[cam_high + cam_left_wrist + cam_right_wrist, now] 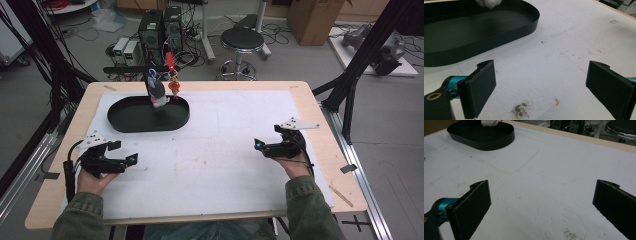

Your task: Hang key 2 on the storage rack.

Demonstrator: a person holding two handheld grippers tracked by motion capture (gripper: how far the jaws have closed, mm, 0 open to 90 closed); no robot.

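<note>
The bottle [157, 93] in the black tray [120, 120] looks light and tippy; grip its middle. Both tools [131, 159] [260, 145] sit apart, empty.

The light is soft and even, and it seems to come from above. The white tabletop [225, 145] looks bright but has no hard glare. Shadows are faint and small; a weak one lies under the black tray [131, 125]. In the high view the picture is a bit grainy, and the floor at 12 o'clock looks dimmer. In both gripper views the near black pads look soft and fuzzy, and the far things at 12 o'clock are blurry too.
</note>
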